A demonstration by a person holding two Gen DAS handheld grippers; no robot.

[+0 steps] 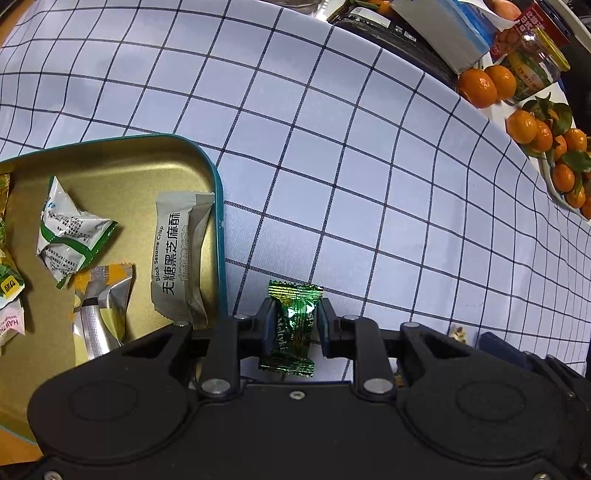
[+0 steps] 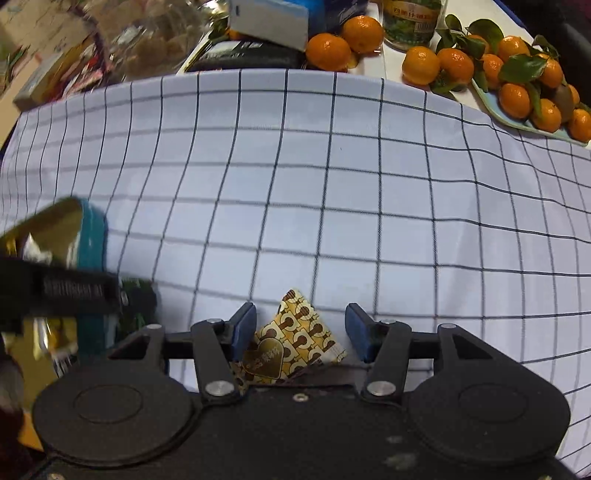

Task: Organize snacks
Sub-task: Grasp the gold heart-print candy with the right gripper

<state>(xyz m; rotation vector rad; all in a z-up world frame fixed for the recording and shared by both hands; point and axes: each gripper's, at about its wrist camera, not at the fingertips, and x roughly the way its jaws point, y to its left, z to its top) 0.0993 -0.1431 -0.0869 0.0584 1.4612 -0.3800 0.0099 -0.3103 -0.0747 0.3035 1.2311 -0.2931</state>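
While your left gripper (image 1: 294, 325) points steeply down at the checked cloth (image 1: 332, 166) covering the surface, its jaws are clamped on a green candy (image 1: 293, 328), pressing the wrapper from both sides. That candy hangs just beside the right wall of the tin (image 1: 218, 206), outside it.

Your right gripper (image 2: 301, 328) also points steeply down, and its jaws stand apart around a gold-and-brown packet (image 2: 291, 343). The left pad seems to touch the packet's edge, while the right pad is clear of it, so nothing is gripped. You can see the packet lying tilted on the cloth, its lower part hidden behind the gripper body.

Inside the teal tin with the gold floor you have a grey sesame crisp bar (image 1: 181, 258) lying along the right wall, a crumpled white-and-green pouch (image 1: 70, 236) near the middle, and a silver-and-yellow sachet (image 1: 103, 310) below it. More wrappers show at the tin's left edge, cut off by the frame.

At the far side, tangerines (image 2: 517, 77) with leaves fill a pale dish (image 2: 495, 107), and two more sit loose near a jar (image 2: 410, 22).
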